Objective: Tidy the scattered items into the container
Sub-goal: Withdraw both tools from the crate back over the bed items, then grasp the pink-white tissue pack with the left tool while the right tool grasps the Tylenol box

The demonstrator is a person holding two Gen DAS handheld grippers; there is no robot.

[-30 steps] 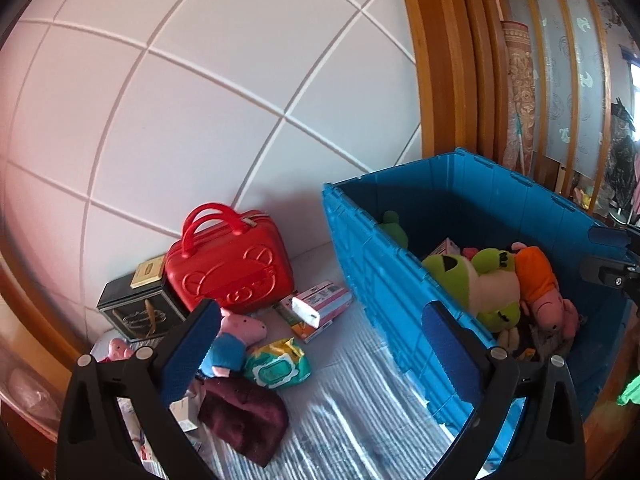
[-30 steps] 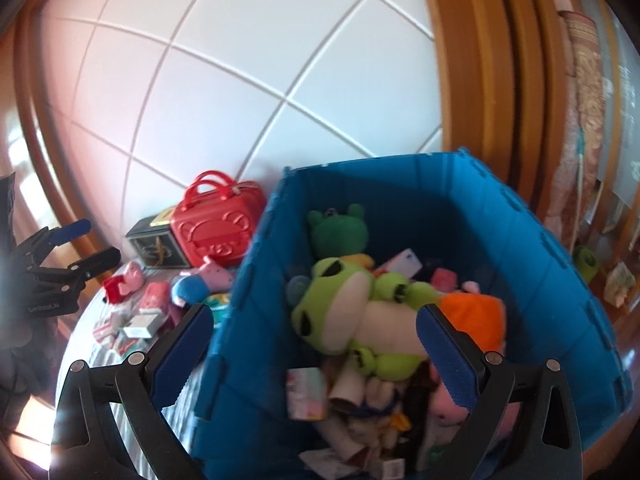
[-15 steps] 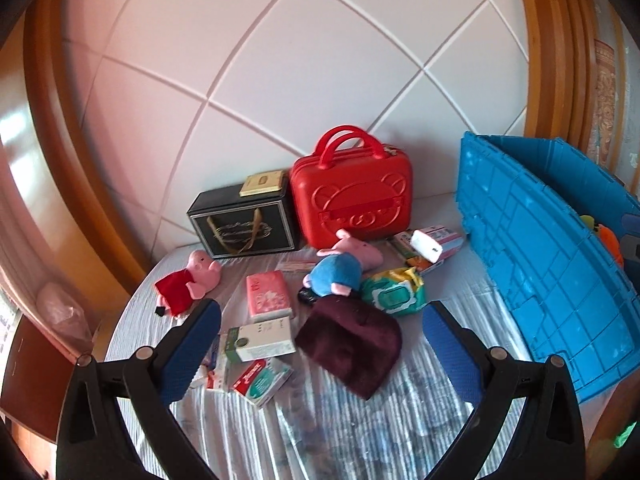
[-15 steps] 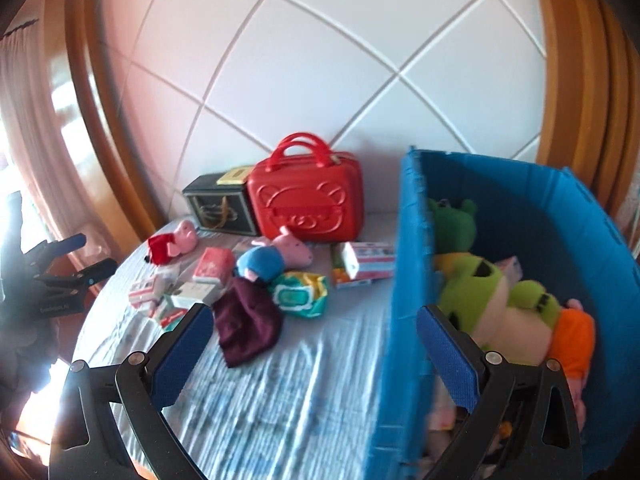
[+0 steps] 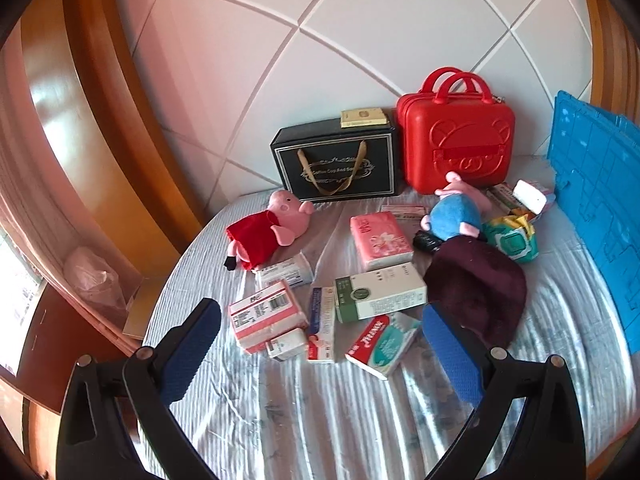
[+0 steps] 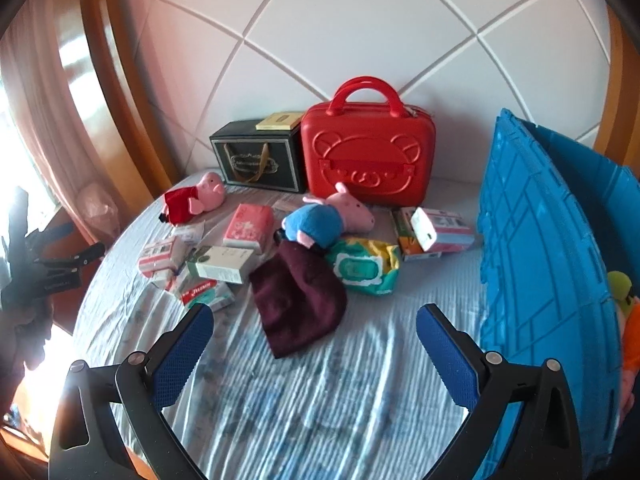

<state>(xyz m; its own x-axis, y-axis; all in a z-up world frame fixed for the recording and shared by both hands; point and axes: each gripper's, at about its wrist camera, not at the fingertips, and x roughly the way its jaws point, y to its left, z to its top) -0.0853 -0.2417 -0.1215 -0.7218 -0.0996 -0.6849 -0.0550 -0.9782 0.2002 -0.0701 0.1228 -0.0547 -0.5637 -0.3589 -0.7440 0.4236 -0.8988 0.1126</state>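
Scattered items lie on a striped bed sheet: a pig plush in a red dress (image 5: pixel 264 232), a pig plush in blue (image 5: pixel 456 212) (image 6: pixel 324 220), a dark maroon cloth (image 5: pixel 480 288) (image 6: pixel 298 300), a green wet-wipes pack (image 6: pixel 362 266), a pink tissue pack (image 5: pixel 380 240) and several small boxes (image 5: pixel 380 298). The blue crate (image 6: pixel 536 264) (image 5: pixel 600 200) stands at the right, with plush toys (image 6: pixel 620 288) inside. My left gripper (image 5: pixel 320 354) hangs open above the boxes. My right gripper (image 6: pixel 314 352) is open above the sheet, near the maroon cloth. Neither holds anything.
A red bear-faced case (image 6: pixel 368 156) (image 5: pixel 458 148) and a black gift box (image 5: pixel 336 164) stand against the white padded headboard (image 5: pixel 360 40). A wooden frame (image 5: pixel 100 120) curves around the left. In the right wrist view the other gripper (image 6: pixel 52 264) shows at the far left.
Both views have swung left, away from the crate's inside and onto the scattered items on the sheet. Both grippers stay open and empty.
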